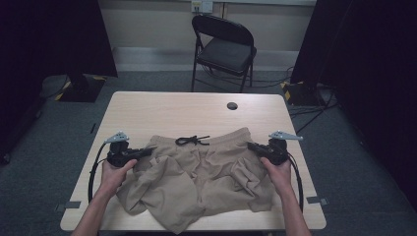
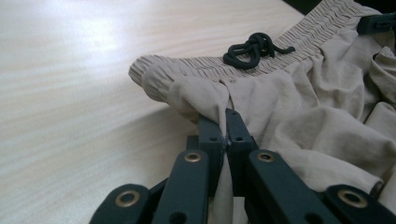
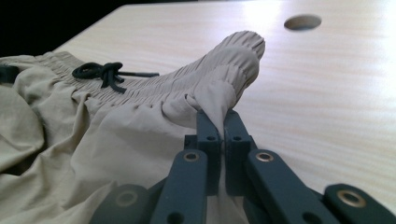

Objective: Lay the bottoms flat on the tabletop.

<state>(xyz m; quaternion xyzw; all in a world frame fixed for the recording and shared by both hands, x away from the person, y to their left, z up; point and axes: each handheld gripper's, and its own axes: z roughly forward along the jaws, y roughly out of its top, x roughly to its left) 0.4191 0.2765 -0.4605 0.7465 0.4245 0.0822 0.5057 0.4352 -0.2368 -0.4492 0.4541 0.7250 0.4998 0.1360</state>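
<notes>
Pinching shorts (image 1: pixel 196 177) at both sides

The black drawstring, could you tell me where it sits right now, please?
In the high view the black drawstring lies knotted on the middle of the shorts' waistband, on the far side from the person, between the left gripper and right gripper.

The shorts (image 1: pixel 196 177) are matt beige woven cloth, crumpled, with a ribbed elastic waistband (image 2: pixel 261 51) and a dark braided drawstring (image 2: pixel 254 49). The table (image 1: pixel 162 110) is pale wood-grain, probably laminate, with a soft sheen. The gripper links (image 3: pixel 187 186) look like matt dark plastic with brass-coloured rivets (image 3: pixel 191 157).
</notes>
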